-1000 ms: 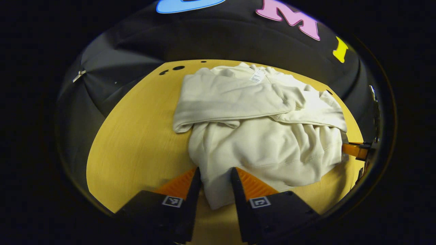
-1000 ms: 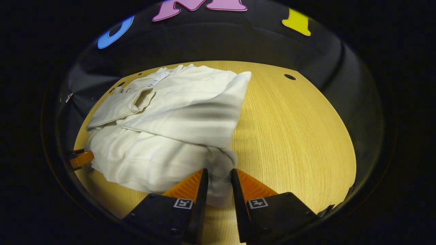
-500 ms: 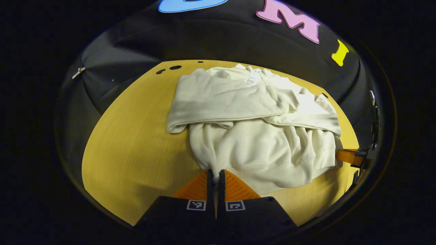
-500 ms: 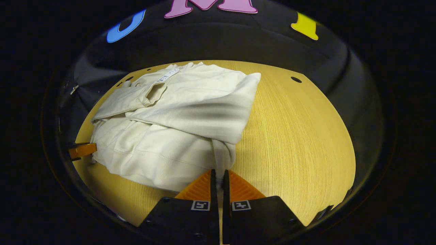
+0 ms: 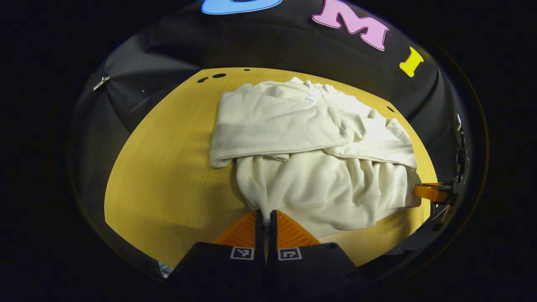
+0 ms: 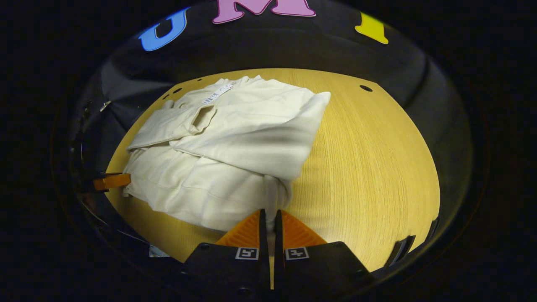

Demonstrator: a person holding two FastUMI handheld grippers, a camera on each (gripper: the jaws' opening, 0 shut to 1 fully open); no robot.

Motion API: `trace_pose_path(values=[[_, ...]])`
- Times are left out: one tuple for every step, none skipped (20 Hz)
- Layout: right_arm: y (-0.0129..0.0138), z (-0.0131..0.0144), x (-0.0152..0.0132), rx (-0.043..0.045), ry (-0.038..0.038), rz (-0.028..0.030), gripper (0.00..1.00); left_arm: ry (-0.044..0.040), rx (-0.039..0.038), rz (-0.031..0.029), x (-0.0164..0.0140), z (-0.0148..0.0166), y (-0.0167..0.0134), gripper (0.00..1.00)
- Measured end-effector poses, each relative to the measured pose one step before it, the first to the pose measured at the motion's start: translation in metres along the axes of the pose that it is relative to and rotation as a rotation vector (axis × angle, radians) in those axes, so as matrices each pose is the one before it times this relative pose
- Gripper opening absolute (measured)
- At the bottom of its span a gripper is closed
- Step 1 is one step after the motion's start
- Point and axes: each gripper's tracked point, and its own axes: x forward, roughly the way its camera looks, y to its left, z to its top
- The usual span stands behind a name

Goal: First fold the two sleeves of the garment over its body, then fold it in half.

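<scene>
Fingers of both the left gripper [image 5: 265, 214] and right gripper [image 6: 270, 214] pinch the garment [image 5: 310, 155] at its near hem corners; lift together, carrying the hem evenly toward the surface's [image 6: 369, 167] far edge.

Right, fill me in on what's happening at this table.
A person is folding a cream sweatshirt on a wooden table. Both sleeves already lie across its body. The left gripper and the right gripper are each shut on a bottom corner of the sweatshirt, ready for the fold in half.
</scene>
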Motion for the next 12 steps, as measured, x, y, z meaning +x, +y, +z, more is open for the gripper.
trace_pose_path(values=[[0.00299,0.00512,-0.00520,-0.00359,-0.00304,0.01111,0.08,-0.00547,-0.00400,-0.00555,-0.00681,0.00623,-0.00028,0.06],[0.00342,0.00419,-0.00478,-0.00317,-0.00287,0.01120,0.08,-0.00657,-0.00618,-0.00447,-0.00579,0.00809,-0.00116,0.06],[0.00382,0.00641,-0.00441,0.00219,-0.00461,0.01047,0.08,-0.00683,-0.01297,-0.00819,-0.00753,0.00755,-0.00322,0.06],[0.00173,0.00436,-0.00408,0.00449,-0.00637,0.00776,0.08,-0.00670,-0.00949,-0.00687,-0.00633,0.00736,-0.00277,0.06],[0.00229,0.00759,-0.00439,0.00770,-0.01060,0.00669,0.08,-0.01026,-0.00716,-0.00875,-0.00807,0.00641,-0.00265,0.06],[0.00121,0.00640,-0.00548,0.00848,-0.01352,0.00615,0.08,-0.01266,-0.00163,-0.00927,-0.00693,0.00887,-0.00273,0.06],[0.00165,0.00939,-0.00510,0.01197,-0.01638,0.00559,0.08,-0.01176,0.00243,-0.00861,-0.00442,0.00536,-0.00363,0.06],[0.00243,0.00875,-0.00469,0.01299,-0.01711,0.00585,0.08,-0.01252,-0.00024,-0.00544,-0.00243,0.00809,-0.00219,0.06],[0.00134,0.00937,-0.00315,0.01283,-0.01860,0.00511,0.08,-0.01286,-0.00689,-0.00516,-0.00205,0.00803,-0.00079,0.06],[0.00203,0.00977,-0.00107,0.01405,-0.01929,0.00441,0.08,-0.01331,-0.00906,-0.00571,-0.00119,0.00927,-0.00118,0.06],[0.00079,0.00825,-0.00045,0.01237,-0.01395,0.00331,0.08,-0.01825,-0.00692,-0.00075,-0.00060,0.00998,0.00068,0.06],[-0.00029,0.00747,-0.00072,0.01543,-0.01537,0.00199,0.08,-0.01876,-0.00575,-0.00149,0.00069,0.01268,0.00015,0.06]])
